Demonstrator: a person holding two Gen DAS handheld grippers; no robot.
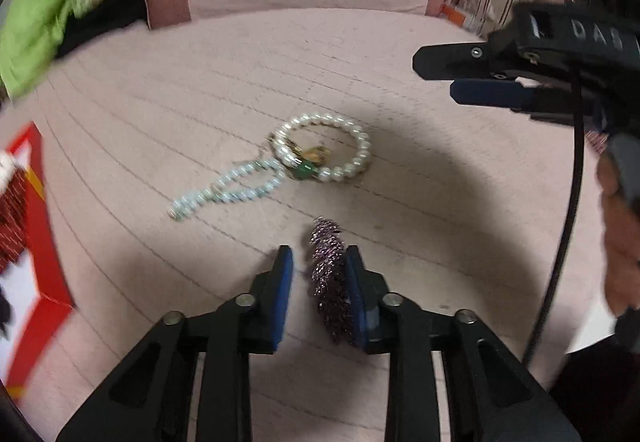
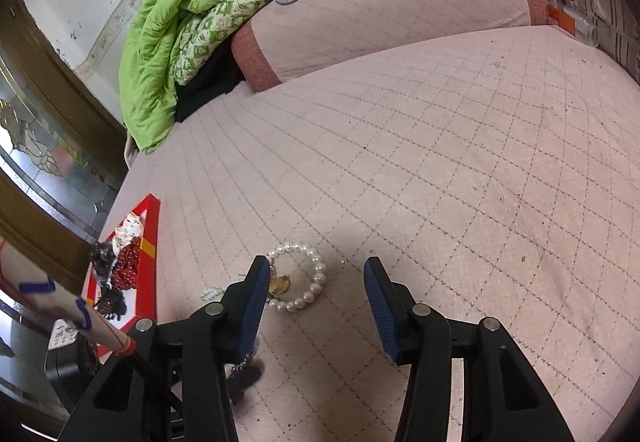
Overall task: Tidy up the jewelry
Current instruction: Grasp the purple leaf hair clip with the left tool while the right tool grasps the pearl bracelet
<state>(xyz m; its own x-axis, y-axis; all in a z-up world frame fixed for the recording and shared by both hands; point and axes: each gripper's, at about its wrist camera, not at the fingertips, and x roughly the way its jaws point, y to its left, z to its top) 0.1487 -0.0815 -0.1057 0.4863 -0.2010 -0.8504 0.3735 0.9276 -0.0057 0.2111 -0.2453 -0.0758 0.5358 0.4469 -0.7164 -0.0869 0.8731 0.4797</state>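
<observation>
The left gripper [image 1: 318, 262], jaws part-open around the sparkly purple beaded bracelet [image 1: 330, 278] without pinching it, seemingly needed to close, while the right gripper [image 2: 316, 282] hovered wide open and empty over the white pearl bracelet [image 2: 300, 278].

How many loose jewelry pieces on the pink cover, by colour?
White pearl bracelet: 1
Pale blue bead strand: 1
Purple sparkly piece, between the left claw fingers, against the right finger: 1
Total: 3
The red tray holds more pieces, too blurred to count.
</observation>
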